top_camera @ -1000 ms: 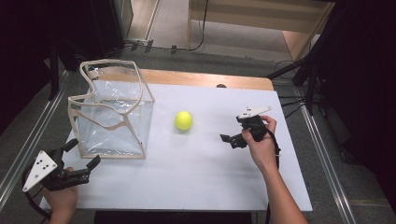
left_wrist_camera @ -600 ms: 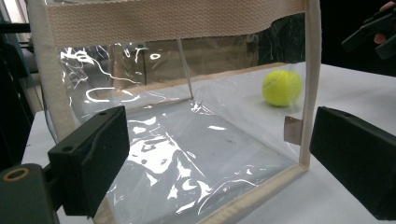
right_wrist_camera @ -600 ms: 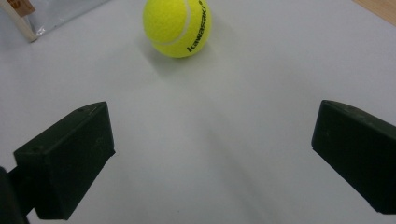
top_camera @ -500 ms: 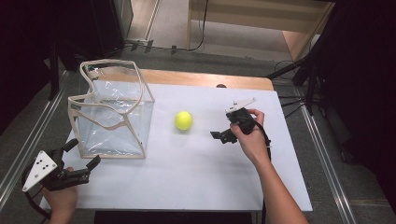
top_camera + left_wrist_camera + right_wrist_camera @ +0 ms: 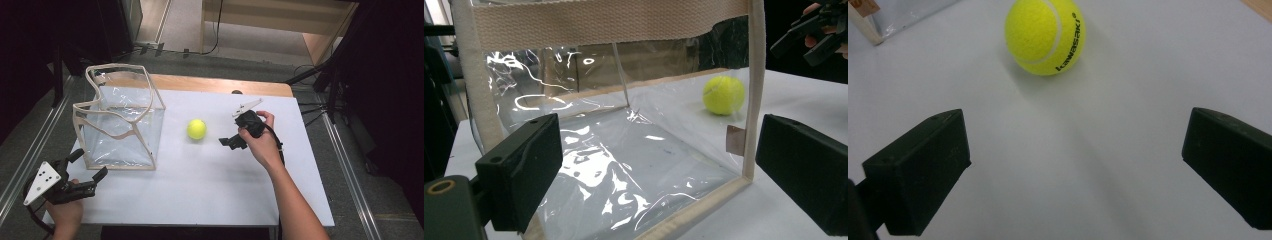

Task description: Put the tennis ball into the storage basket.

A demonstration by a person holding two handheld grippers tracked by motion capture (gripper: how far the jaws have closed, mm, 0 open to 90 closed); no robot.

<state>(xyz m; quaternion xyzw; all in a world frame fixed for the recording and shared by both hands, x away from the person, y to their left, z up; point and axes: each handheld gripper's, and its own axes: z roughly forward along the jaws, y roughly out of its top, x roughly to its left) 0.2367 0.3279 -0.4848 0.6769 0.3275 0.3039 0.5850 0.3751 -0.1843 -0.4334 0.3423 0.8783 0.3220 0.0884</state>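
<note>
A yellow tennis ball [image 5: 196,129] is seen resting on the white table [image 5: 210,185], near the middle, between the clear bag [image 5: 120,125] and the right claw [image 5: 231,141]. The ball lies just ahead of the right claw, apart from it; in the right gripper view the ball [image 5: 1045,36] sits beyond the 2 jaws and above the gap between them, with "kawasaki" printed on it. The right claw [image 5: 1073,165] is spread wide and nothing is held. The right hand [image 5: 260,142] is wrapped around the gripper body over the table's right half, the forearm coming in from the lower edge, the jaws pointed left toward the ball.

The left claw [image 5: 89,167] is held at the table's near left corner, just in front of the bag's lower edge, jaws wide apart and empty. In the left gripper view the bag's clear wall [image 5: 624,165] with cream webbing trim is seen between the jaws, and the ball [image 5: 723,95] is visible through it.
</note>
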